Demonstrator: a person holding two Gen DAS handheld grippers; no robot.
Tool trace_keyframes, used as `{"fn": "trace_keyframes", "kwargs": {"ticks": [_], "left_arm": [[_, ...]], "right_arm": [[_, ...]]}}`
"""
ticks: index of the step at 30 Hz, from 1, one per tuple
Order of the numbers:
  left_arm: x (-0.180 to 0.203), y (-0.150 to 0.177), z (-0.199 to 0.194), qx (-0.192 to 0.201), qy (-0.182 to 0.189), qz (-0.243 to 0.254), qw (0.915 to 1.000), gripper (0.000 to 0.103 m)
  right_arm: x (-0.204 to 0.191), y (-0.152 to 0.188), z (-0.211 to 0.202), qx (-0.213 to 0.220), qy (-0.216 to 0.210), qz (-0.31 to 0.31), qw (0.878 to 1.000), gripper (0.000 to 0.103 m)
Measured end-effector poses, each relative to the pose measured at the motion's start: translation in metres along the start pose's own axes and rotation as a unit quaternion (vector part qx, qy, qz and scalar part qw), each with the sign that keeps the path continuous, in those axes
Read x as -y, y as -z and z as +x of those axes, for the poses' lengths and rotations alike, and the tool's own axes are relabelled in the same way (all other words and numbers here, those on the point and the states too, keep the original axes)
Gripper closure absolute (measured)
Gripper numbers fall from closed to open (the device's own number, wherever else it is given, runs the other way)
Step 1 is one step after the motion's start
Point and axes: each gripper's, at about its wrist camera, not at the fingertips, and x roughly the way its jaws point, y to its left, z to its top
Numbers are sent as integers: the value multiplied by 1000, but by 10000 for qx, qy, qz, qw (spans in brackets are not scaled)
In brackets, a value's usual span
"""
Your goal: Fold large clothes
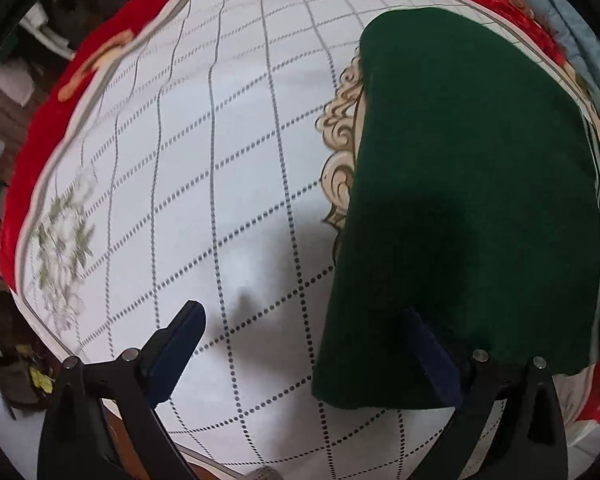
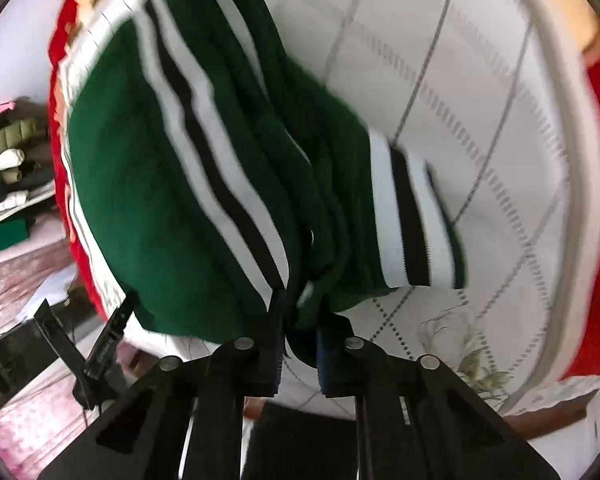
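Observation:
A dark green sweater (image 1: 460, 200) lies folded flat on the white checked cloth (image 1: 220, 160) of the table, to the right in the left wrist view. My left gripper (image 1: 304, 344) is open and empty, its right finger (image 1: 432, 352) over the sweater's near edge, its left finger (image 1: 176, 344) over bare cloth. In the right wrist view the sweater (image 2: 172, 184) shows white and black stripes and a striped cuff (image 2: 412, 216). My right gripper (image 2: 300, 344) is shut on a bunched green edge of the sweater.
A red flowered blanket (image 1: 32, 168) edges the table under the cloth. Light blue fabric (image 1: 572, 28) lies at the far right. A pile of clothes (image 2: 8, 152) sits off the table to the left in the right wrist view. The cloth's edge (image 2: 556, 160) curves along the right.

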Motion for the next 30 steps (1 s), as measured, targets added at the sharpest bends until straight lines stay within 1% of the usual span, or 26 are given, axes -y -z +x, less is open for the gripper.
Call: {"fn": "trace_keyframes", "kwargs": {"ticks": [3, 5, 6, 7, 8, 9, 10, 12, 13, 14, 15, 16, 17, 18, 20, 23, 25, 27, 28, 29, 30], "left_arm": [[7, -3, -2, 17, -30, 123, 9999, 1], [9, -2, 0, -37, 9, 146, 9999, 1], [10, -1, 2, -56, 19, 163, 9998, 1], [14, -1, 2, -62, 0, 193, 9998, 1], [14, -2, 1, -67, -48, 221, 9997, 1], [15, -3, 0, -75, -89, 243, 9996, 1], [17, -5, -3, -49, -102, 243, 9996, 1], [13, -8, -12, 24, -63, 168, 9998, 1], [11, -11, -16, 71, -3, 108, 9999, 1], [11, -12, -19, 113, 28, 69, 9999, 1], [11, -15, -23, 175, 27, 21, 9998, 1], [15, -18, -27, 253, 49, -12, 9997, 1], [15, -20, -29, 297, 64, -20, 9995, 1], [19, -23, -31, 356, 70, -29, 9993, 1], [30, -25, -34, 403, 101, -30, 9991, 1], [44, -32, -34, 405, 180, -10, 9990, 1], [53, -36, -34, 431, 190, 62, 9989, 1], [57, -41, -32, 466, 177, 136, 9987, 1], [59, -43, -32, 477, 168, 166, 9986, 1], [60, -44, -31, 473, 163, 194, 9986, 1], [60, -45, -30, 464, 154, 226, 9985, 1]], "right_arm": [[-5, 5, -24, 561, 250, -22, 9981, 92], [-5, 2, -24, 707, 604, -82, 9956, 92], [-1, -6, -20, 685, 788, -68, 9945, 92], [4, -12, -12, 574, 932, -38, 9940, 92], [9, -17, 1, 374, 1010, -22, 9942, 91], [11, -23, 16, 78, 1047, -54, 9945, 91], [11, -27, 18, -15, 1006, -29, 9949, 89], [4, -30, 7, -38, 875, -95, 9961, 84], [4, -32, -4, 7, 854, -185, 9962, 80], [1, -32, -14, 149, 829, -256, 9961, 68], [-4, -32, -28, 415, 772, -376, 9954, 61], [-8, -33, -35, 552, 765, -454, 9945, 48], [-14, -37, -43, 759, 736, -600, 9926, 41], [-19, -42, -47, 846, 717, -711, 9913, 40], [-29, -55, -45, 884, 779, -887, 9891, 40], [-36, -75, -38, 961, 616, -1017, 9882, 40], [-43, -88, -26, 867, 509, -1114, 9887, 40], [-46, -88, -8, 774, 436, -1133, 9896, 40], [-50, -93, -11, 765, 378, -1151, 9897, 44], [-44, -96, -16, 735, 391, -1134, 9901, 57], [-44, -94, -14, 730, 479, -1126, 9898, 65]]}}
